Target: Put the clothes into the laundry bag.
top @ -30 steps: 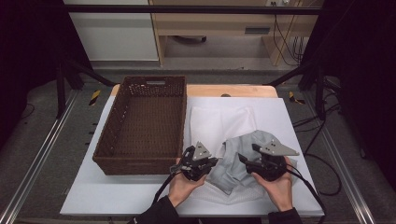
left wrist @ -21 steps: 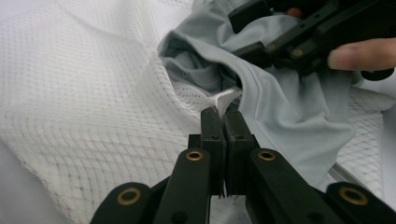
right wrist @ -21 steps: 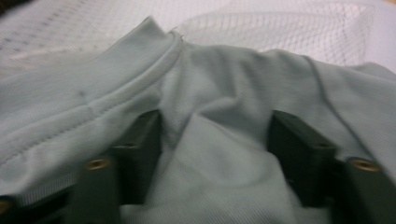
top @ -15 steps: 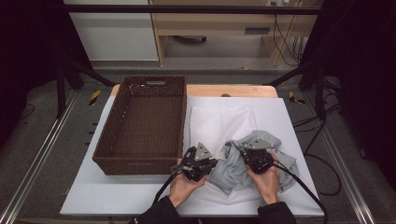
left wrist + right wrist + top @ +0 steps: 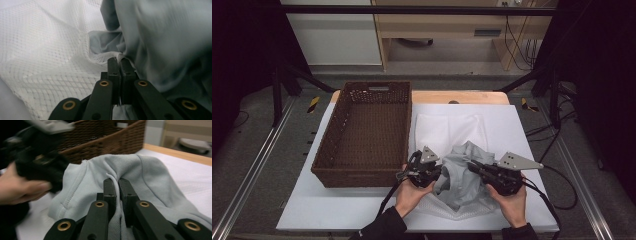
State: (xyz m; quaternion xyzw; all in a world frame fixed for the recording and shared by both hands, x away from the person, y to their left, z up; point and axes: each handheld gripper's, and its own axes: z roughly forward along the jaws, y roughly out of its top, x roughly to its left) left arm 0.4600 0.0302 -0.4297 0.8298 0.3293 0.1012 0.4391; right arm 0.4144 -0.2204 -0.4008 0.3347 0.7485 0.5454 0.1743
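Right gripper [image 5: 115, 181]: its jaws have just been closing and now pinch a fold of the grey garment [image 5: 462, 177], low centre of the high view. The left gripper [image 5: 119, 60] is clamped on white mesh fabric [image 5: 50, 50] at the garment's edge. The wicker basket [image 5: 362, 175] at left holds nothing, so moving the garment remains, I judge.
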